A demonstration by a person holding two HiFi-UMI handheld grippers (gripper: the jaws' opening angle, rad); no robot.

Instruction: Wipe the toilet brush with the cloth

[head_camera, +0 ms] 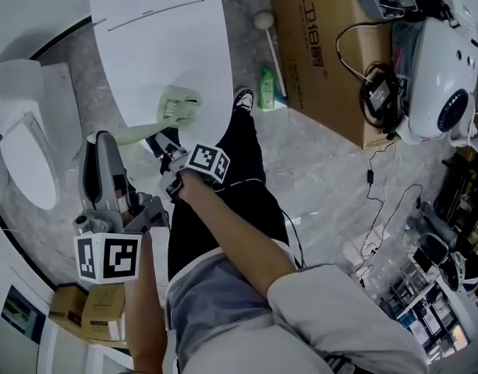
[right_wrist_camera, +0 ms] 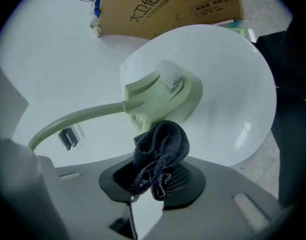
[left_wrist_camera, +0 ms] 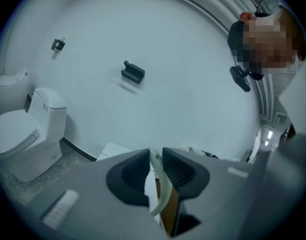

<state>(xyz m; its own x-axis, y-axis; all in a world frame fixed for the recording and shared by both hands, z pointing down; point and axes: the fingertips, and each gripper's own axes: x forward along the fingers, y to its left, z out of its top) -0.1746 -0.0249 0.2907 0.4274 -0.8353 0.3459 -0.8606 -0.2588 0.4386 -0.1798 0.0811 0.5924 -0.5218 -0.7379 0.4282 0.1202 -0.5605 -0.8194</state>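
While your left gripper (left_wrist_camera: 156, 159) clamps the toilet brush (right_wrist_camera: 160, 96) handle, your right gripper (right_wrist_camera: 155, 179) pinches the cloth (right_wrist_camera: 161, 143).
Dark cloth touches the pale green brush head, over a white toilet lid (right_wrist_camera: 232, 74).

A toilet test room (toilet (head_camera: 24, 158), cardboard box (head_camera: 324, 45), trailing cables (head_camera: 377, 179))

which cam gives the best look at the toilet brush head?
Right gripper view: the brush head fills the middle, white bristles visible, the cloth in the right tool just below. Head view shows the head small, from above. Left gripper view shows only the handle, clamped in the left tool.
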